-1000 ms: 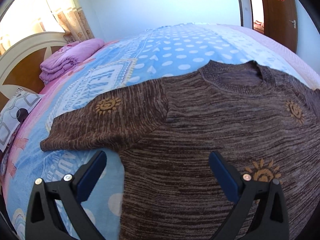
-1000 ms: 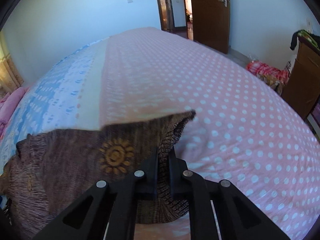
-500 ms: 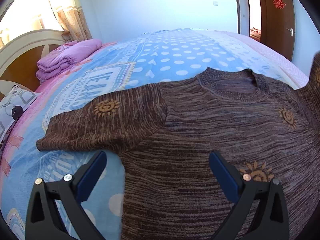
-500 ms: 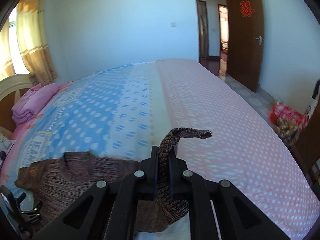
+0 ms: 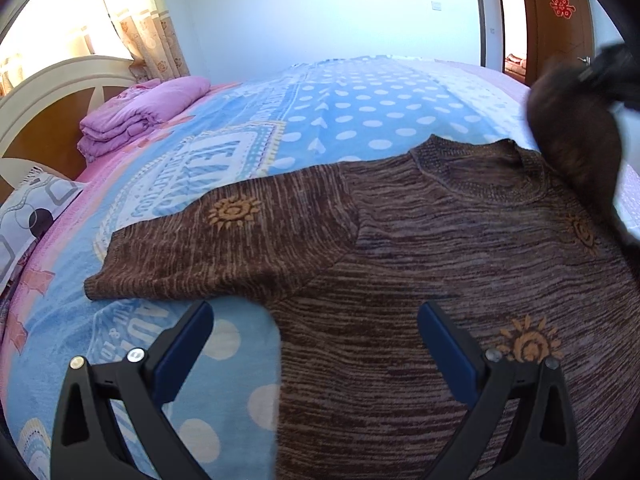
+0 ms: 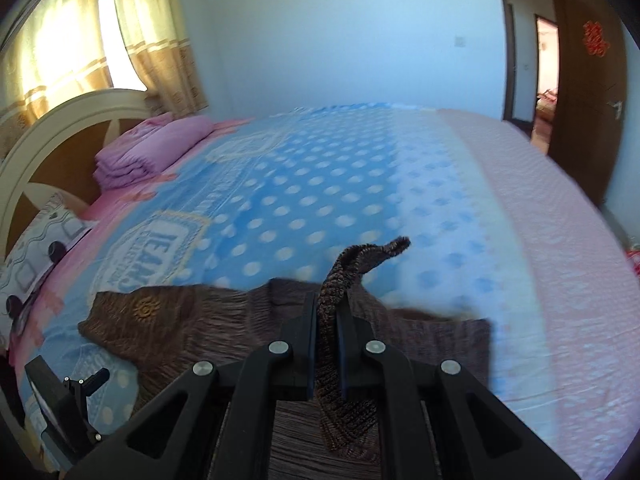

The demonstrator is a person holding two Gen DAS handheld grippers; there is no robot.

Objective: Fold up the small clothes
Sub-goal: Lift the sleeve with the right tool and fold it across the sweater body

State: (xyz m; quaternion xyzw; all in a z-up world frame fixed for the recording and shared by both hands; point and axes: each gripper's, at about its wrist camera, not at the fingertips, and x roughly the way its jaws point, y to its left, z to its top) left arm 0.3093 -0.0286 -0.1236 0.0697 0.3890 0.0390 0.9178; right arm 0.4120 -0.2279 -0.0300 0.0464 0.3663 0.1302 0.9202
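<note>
A brown knitted sweater [image 5: 420, 264] with orange sun motifs lies flat, front up, on the bed cover [image 5: 328, 120]. Its left sleeve [image 5: 224, 240] stretches out to the left. My left gripper [image 5: 316, 344] hangs open just above the sweater's side below that sleeve, holding nothing. My right gripper [image 6: 327, 320] is shut on the other sleeve [image 6: 352, 268] near its cuff, and the cuff end flops over above the fingers. In the left wrist view this lifted sleeve [image 5: 572, 136] is a dark blur over the sweater's right shoulder.
A folded purple blanket [image 5: 140, 116] lies by the white and wood headboard [image 5: 44, 92], with a patterned pillow [image 5: 32, 208] at the left edge. Curtains [image 6: 152, 40] hang behind the headboard. An open brown door [image 6: 588, 100] stands at the far right, beyond the pink dotted part of the cover [image 6: 540, 200].
My right gripper has carried the held sleeve up and leftward over the sweater's body, swinging from the pink side towards the headboard. The left gripper has stayed open in place.
</note>
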